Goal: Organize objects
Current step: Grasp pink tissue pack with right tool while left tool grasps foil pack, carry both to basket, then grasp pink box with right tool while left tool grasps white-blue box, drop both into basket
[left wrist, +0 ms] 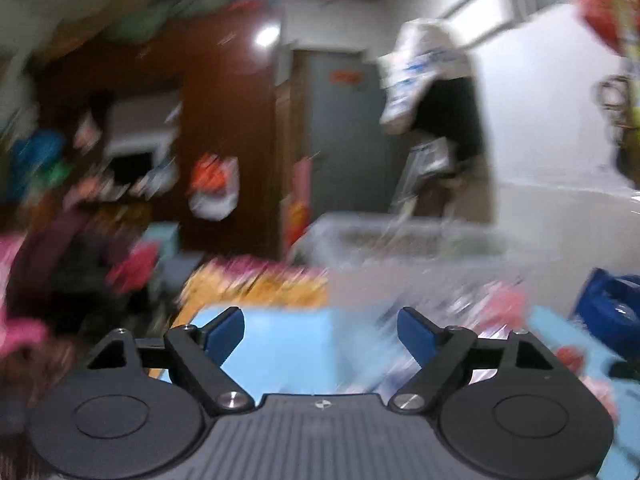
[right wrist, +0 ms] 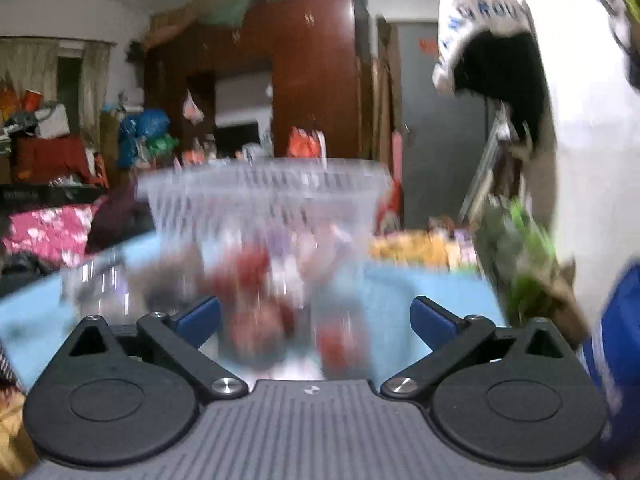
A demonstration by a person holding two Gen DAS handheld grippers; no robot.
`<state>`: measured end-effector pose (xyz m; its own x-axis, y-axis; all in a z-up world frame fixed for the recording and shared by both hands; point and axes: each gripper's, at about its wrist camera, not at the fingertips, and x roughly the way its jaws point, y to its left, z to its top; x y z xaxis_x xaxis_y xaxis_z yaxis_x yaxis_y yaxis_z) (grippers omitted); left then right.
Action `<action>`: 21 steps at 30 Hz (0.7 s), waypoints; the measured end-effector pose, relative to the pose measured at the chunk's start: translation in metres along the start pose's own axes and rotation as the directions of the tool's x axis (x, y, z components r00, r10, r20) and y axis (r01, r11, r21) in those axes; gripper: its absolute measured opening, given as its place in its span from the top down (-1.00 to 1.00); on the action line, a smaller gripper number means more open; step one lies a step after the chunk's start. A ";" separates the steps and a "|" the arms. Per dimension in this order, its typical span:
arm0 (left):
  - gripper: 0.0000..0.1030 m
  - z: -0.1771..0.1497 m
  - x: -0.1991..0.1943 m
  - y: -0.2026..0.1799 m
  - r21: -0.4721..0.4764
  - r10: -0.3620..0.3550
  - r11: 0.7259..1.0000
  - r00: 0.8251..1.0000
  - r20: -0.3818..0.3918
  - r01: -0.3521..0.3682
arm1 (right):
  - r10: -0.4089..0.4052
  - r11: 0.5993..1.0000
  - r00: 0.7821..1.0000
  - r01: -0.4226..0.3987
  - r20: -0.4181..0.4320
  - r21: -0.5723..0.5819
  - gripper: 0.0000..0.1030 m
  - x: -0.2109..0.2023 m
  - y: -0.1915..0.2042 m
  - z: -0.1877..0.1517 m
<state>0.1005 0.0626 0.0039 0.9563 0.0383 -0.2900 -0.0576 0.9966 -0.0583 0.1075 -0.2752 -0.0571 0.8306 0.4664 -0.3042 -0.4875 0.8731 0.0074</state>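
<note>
1. Left gripper (left wrist: 320, 330) hangs over the light-blue table (left wrist: 280, 340), its jaws released and spread wide, nothing between the blue pads (left wrist: 224, 334).
2. Right gripper (right wrist: 316, 322) points at a clear basket (right wrist: 264, 200) standing on the same table; its jaws are spread wide and grasp nothing.
3. Small red things (right wrist: 256, 320), too blurred to name, lie on the table in front of the basket, beyond the right gripper's pads and in line with the gap between them, touching neither.
4. In the left view the basket (left wrist: 400, 236) sits well ahead and to the right, past the table's bare middle, with blurred pink and red items (left wrist: 500, 304) near it.
5. A blue object (left wrist: 608, 312) shows at the right edge of the left view; what it is cannot be told.
6. A dark wooden wardrobe (right wrist: 316, 72) and a grey door (left wrist: 344, 128) fill the background, with bags and cloth piled at the left.
7. Both views are smeared by motion, so fine detail is lost.
</note>
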 end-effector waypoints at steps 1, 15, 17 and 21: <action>-0.66 -0.009 0.001 0.010 -0.016 -0.004 1.000 1.000 -0.028 0.004 | -0.006 1.000 1.000 0.006 -0.011 0.012 -1.00 -0.005 0.000 -0.012; -0.19 -0.032 0.033 0.029 0.084 -0.003 0.996 0.958 -0.287 0.028 | 0.023 1.000 0.994 -0.023 -0.107 0.007 -0.83 0.007 0.003 -0.020; -0.02 -0.033 0.033 0.030 0.077 -0.014 0.996 0.954 -0.301 0.039 | 0.051 0.999 0.992 -0.050 -0.117 0.015 -0.70 0.008 0.003 -0.025; 0.06 -0.037 0.022 0.024 0.121 0.018 0.993 0.973 -0.231 0.010 | 0.061 0.998 0.991 -0.060 -0.122 0.013 -0.55 0.008 0.004 -0.025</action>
<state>0.1095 0.0849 -0.0393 0.8631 0.0383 -0.5036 -0.0126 0.9984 0.0543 0.1055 -0.2718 -0.0829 0.7602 0.4981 -0.4170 -0.5329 0.8453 0.0382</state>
